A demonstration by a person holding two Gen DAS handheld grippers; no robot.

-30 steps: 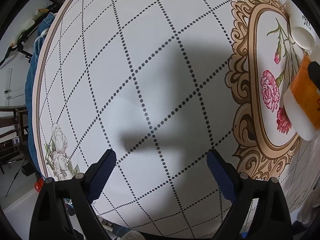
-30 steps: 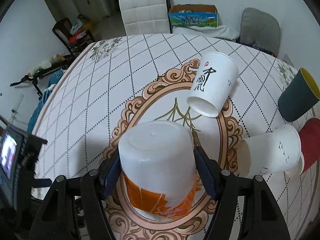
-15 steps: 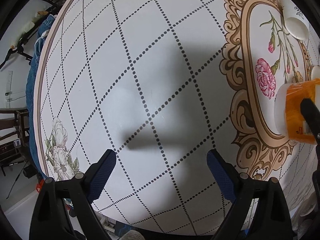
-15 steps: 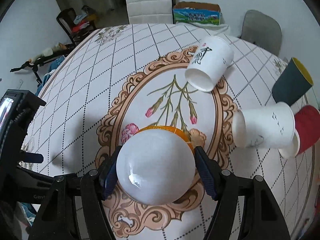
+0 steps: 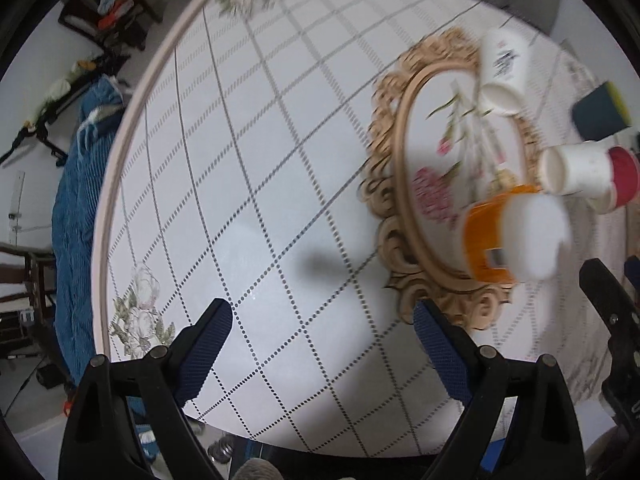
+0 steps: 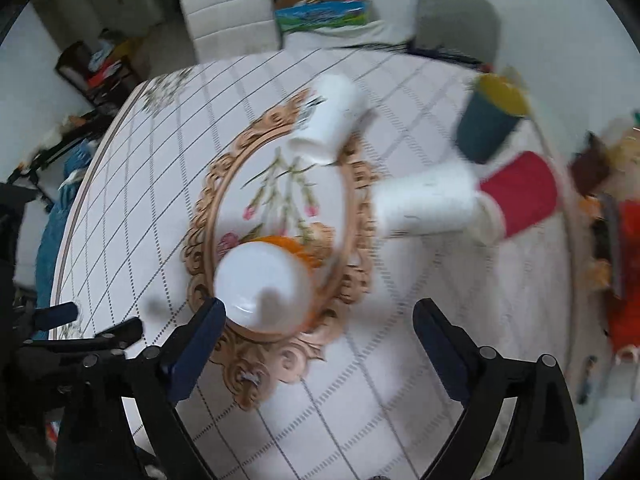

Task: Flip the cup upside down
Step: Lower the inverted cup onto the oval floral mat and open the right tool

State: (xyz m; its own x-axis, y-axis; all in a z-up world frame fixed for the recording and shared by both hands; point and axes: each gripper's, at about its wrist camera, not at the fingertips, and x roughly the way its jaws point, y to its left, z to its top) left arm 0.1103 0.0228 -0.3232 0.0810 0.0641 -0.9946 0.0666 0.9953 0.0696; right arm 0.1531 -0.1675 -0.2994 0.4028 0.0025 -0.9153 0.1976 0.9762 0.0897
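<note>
Cup [image 6: 264,286]: standing upside down on the table [image 6: 400,360], white base up, orange band below.
Right claw [image 6: 316,316]: gaping apart, holding nothing, left pad just beside the cup.
Left claw [image 5: 322,328]: gaping apart over bare cloth.
Left view only: showing the cup's [image 5: 516,240] orange side and label.
</note>
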